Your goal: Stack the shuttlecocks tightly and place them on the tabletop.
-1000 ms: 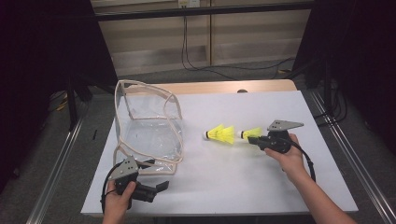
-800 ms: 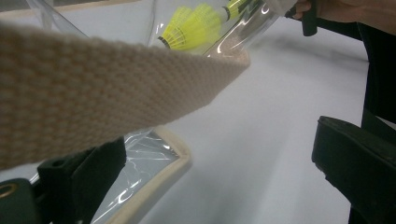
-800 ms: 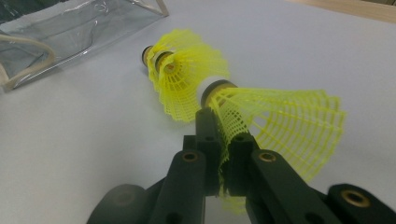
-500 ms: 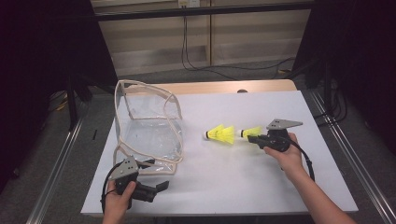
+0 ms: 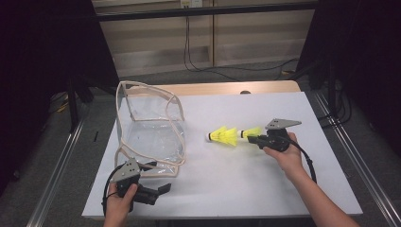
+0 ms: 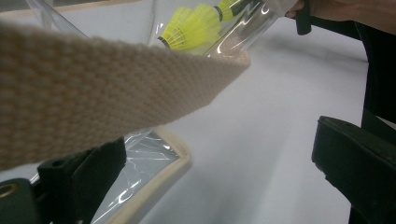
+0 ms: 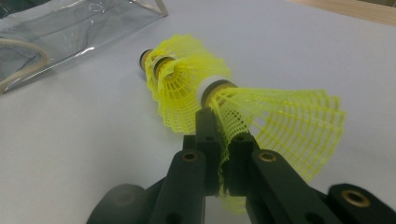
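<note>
Little has moved since the earlier frames: both hands sit where they were. High view: the right gripper (image 5: 254, 138), right of centre, clenches the skirt of the yellow shuttlecocks (image 5: 226, 136), held mid-frame above the white surface (image 5: 246, 184). The left gripper (image 5: 158, 190) rests lower left, just below the clear bag (image 5: 151, 135). Left gripper view: its fingers (image 6: 352, 156) stand released, the bag's woven strap (image 6: 93, 88) crossing the upper left. Right gripper view: fingers (image 7: 208, 135) pinch the nearest shuttlecock's mesh at centre.

From my seat the table (image 5: 265, 184) is evenly lit from overhead, its surroundings dark. Shadows stay soft. The strap (image 6: 93, 88) looms blurred; glare streaks the clear bag (image 6: 140, 163).
</note>
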Demonstrator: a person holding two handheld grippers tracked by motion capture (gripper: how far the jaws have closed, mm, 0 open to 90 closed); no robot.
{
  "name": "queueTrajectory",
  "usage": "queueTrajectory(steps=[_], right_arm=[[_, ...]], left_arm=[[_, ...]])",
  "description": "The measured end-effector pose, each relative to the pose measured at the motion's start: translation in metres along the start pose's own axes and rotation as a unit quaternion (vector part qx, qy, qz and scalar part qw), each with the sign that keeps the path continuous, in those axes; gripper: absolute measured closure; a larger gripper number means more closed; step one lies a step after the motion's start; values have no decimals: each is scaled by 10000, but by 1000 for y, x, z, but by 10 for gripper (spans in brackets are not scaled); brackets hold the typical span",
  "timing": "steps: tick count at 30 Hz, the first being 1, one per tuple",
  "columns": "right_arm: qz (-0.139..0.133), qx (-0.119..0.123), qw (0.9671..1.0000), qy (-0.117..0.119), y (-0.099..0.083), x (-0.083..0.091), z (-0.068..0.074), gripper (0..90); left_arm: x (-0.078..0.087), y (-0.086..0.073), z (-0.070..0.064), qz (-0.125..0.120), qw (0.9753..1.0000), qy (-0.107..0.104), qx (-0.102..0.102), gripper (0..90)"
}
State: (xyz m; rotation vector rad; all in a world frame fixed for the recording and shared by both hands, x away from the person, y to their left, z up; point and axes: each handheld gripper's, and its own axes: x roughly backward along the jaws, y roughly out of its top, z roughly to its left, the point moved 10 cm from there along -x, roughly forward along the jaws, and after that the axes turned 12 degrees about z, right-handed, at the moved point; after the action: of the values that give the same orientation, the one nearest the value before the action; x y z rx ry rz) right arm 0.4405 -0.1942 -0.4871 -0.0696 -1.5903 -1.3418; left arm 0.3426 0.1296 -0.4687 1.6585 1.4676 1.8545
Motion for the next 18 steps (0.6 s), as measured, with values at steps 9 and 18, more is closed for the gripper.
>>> queueTrajectory(steps=[9, 18], right_arm=[[19, 37, 10000, 9, 4, -6, 5, 873], [21, -37, 10000, 37, 5, -13, 4, 872]], left_arm=[[0, 0, 0, 3, 10000, 5, -3, 30], [0, 0, 0, 2, 10000, 2, -7, 30]])
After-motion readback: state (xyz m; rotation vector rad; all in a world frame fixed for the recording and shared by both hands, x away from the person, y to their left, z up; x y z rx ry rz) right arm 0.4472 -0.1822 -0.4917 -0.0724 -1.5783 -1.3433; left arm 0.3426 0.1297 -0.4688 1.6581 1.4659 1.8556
